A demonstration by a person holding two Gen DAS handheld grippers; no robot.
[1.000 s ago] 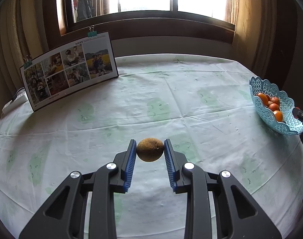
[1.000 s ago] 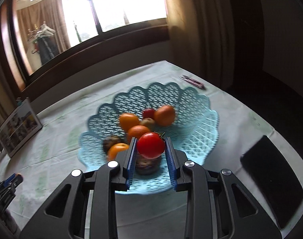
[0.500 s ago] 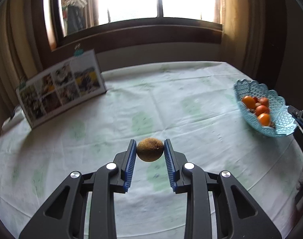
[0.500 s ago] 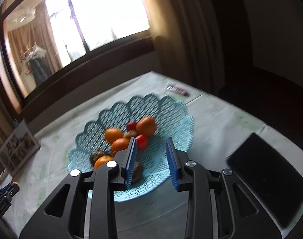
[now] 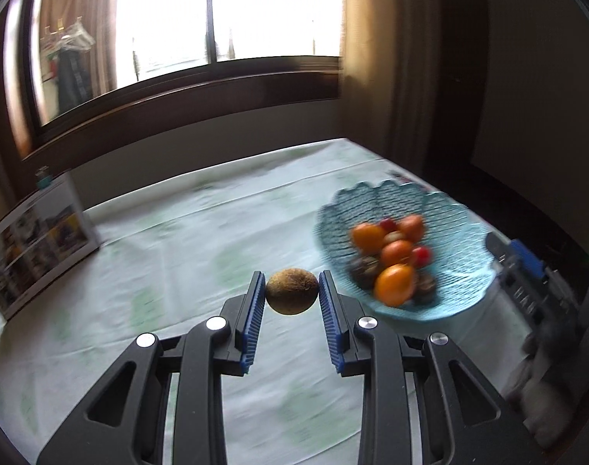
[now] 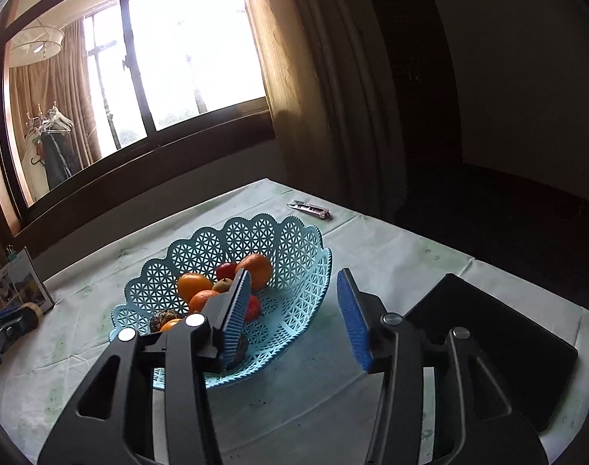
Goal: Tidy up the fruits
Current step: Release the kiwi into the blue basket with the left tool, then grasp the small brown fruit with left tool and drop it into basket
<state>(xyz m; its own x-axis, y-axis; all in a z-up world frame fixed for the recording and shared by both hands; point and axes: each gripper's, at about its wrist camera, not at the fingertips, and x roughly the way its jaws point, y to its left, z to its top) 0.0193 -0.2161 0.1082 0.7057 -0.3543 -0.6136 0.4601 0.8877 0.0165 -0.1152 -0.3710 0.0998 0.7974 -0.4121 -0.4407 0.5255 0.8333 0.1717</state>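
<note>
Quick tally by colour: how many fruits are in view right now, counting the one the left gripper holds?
orange fruits in the blue basket: 4
red fruits in the basket: 2
brown or dark fruits in the basket: 3
brown fruit in the left gripper: 1
Total: 10

Photo board [image 5: 38, 246], small clippers [image 6: 309, 208], black tablet [image 6: 499, 345] on pale tablecloth [image 6: 391, 255].

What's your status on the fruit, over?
Left tool shut on brown fuzzy kiwi, short of pale blue lattice plastic basket. Right tool empty, its jaws just opened, over basket. Path looks clear.
</note>
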